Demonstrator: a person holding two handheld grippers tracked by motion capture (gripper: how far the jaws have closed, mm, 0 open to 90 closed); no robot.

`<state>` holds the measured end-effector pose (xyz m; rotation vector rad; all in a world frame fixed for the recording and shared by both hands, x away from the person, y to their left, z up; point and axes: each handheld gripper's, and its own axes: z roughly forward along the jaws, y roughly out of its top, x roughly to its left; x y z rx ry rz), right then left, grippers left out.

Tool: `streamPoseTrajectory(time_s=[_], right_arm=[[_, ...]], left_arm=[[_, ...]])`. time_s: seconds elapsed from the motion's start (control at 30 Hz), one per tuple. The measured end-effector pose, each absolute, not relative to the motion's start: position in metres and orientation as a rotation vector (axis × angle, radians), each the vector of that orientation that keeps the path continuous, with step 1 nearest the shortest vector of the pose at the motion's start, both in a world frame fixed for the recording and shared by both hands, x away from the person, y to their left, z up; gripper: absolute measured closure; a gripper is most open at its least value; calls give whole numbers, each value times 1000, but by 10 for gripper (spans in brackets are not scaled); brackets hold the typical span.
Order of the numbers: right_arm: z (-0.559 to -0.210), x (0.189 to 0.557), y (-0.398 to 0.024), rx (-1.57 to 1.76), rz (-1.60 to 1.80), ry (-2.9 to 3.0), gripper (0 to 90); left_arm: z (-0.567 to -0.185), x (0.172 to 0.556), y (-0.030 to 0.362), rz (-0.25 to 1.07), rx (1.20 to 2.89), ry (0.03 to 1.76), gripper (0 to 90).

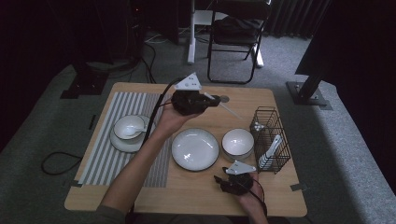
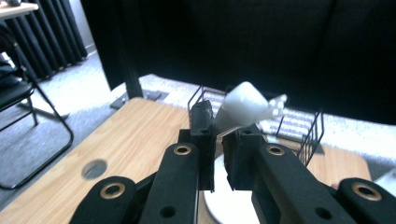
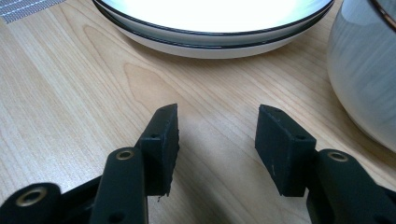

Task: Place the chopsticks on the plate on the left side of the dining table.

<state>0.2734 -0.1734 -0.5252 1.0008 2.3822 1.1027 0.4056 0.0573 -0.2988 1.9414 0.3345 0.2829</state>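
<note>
Left gripper is up off the table, jaws clamped tight on a white spoon. From the high view, that spoon is a thin pale handle slanting out toward the wire basket. The left gripper view shows it better: the spoon is pinched between the black pads, its broad white end poking up past them, with the basket behind it. Over on the near edge, the right gripper sits low over the wood, jaws parted with nothing between them. Its own view shows bare tabletop between the jaws, with the plate just ahead and the bowl off to the side. From above, the plate and bowl are side by side, with another bowl on the striped mat.
</note>
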Motion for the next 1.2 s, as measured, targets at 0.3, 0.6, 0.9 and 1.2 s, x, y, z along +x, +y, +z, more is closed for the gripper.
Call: streamPoseTrajectory(time_s=[0.3,0.6,0.9,1.2], right_arm=[[-525,274,-173,999,1098,2379,489],[-525,273,-173,994,1099,2379,489],[-525,273,-173,996,1099,2380,492],[-525,274,-172,995,1095,2383,492]], left_arm=[[-304,397,91,296,1943,346,841],[-312,385,112,300,1960,346,841],[-320,375,130,311,1979,362,841],[-332,365,149,304,1997,380,840]])
